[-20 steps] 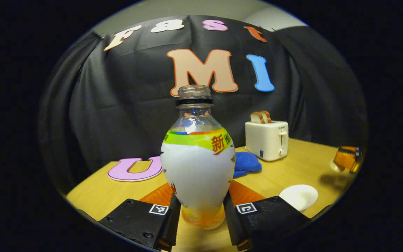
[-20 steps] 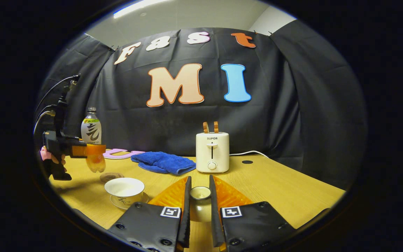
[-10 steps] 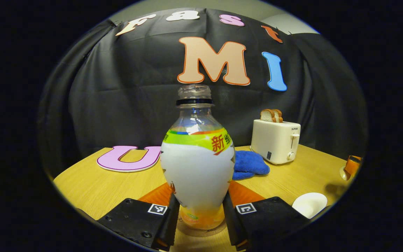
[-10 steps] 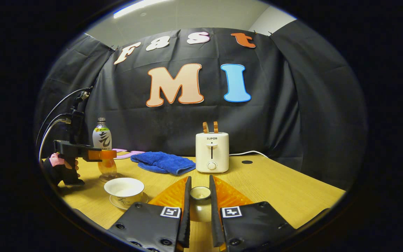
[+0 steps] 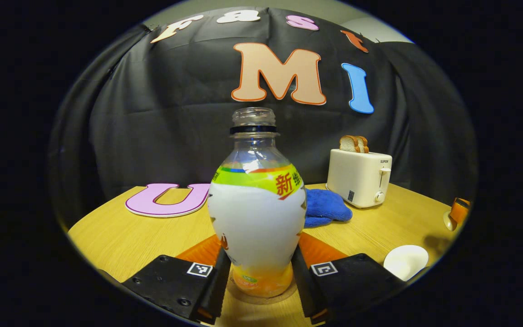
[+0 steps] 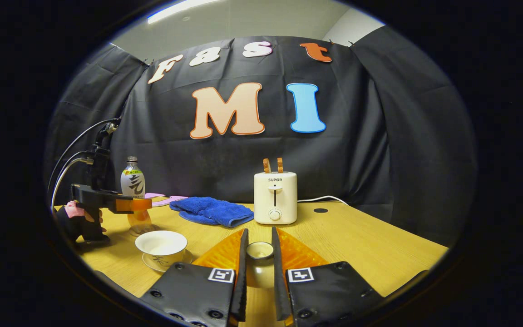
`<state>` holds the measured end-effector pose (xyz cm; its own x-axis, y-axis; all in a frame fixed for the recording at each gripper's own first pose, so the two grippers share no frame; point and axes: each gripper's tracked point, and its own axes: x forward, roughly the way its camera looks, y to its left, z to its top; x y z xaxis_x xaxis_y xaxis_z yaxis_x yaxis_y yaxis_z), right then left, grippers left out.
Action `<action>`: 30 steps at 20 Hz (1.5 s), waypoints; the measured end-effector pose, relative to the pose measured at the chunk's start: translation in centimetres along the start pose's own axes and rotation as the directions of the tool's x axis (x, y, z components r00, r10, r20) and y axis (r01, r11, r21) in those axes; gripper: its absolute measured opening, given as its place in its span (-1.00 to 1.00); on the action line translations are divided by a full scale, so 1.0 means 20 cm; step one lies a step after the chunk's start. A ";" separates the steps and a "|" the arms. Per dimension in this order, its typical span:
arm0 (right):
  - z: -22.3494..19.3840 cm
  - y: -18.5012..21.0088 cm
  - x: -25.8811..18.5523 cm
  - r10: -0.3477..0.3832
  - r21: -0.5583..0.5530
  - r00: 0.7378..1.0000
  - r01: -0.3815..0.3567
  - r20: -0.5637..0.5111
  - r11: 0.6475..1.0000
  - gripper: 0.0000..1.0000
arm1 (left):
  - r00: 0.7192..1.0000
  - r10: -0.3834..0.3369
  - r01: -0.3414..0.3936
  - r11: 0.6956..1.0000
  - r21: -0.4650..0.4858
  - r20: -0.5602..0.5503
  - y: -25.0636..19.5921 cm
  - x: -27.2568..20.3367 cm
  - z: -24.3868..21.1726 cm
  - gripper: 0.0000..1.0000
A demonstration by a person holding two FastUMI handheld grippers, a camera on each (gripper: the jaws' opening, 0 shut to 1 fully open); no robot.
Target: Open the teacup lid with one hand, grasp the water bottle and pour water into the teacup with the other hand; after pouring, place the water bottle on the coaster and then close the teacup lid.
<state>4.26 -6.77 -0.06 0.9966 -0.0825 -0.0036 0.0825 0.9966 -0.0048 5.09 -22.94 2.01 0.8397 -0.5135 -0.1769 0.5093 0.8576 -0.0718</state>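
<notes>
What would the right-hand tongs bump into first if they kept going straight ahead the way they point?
Probably the white toaster. The right tongs, shut on the teacup lid, point across bare table at it, with nothing visibly between. The lid would likely touch first, though depth is hard to judge.

toaster (image 6: 275, 198), blue cloth (image 6: 213, 210), wooden table (image 6: 370, 245)

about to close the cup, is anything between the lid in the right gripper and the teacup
Nothing visible. The right gripper grips the lid; the open teacup sits to its left across bare table, the water bottle farther back.
</notes>
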 end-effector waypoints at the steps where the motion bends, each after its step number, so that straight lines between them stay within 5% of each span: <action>1: 0.00 0.00 0.00 0.000 0.000 1.000 0.000 0.000 1.000 -0.43 | 1.000 0.001 -0.001 1.000 -0.001 -0.004 0.00 0.00 -0.01 0.27; 11: 0.00 0.00 0.00 0.000 0.000 1.000 0.000 0.002 1.000 -0.43 | 1.000 -0.002 0.002 1.000 0.028 -0.019 0.00 -0.02 -0.06 0.44; 14: 0.00 0.00 0.00 -0.002 0.000 1.000 0.002 0.003 1.000 -0.43 | 1.000 0.004 -0.004 0.999 0.033 0.010 0.00 -0.04 -0.05 0.65; 22: 0.00 0.00 0.00 0.000 -0.001 1.000 0.000 0.004 1.000 -0.44 | 0.992 0.027 -0.033 0.998 0.045 0.124 -0.01 -0.20 0.03 0.72; 27: -0.01 0.10 0.01 0.064 0.001 0.998 -0.064 0.001 0.998 -0.41 | 0.986 -0.006 -0.001 0.999 0.042 0.169 -0.02 -0.34 0.04 0.89; 30: -0.01 0.22 0.04 0.132 0.005 0.991 -0.132 -0.001 0.991 -0.41 | 0.978 0.081 -0.087 0.996 0.023 0.190 0.08 -0.42 0.04 0.88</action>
<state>5.46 -2.36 -0.23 0.9987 0.0499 -0.0049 -0.0499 0.9988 0.0008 -1.03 -17.27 4.21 0.8989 -0.4381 0.0077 0.4381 0.8983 -0.0339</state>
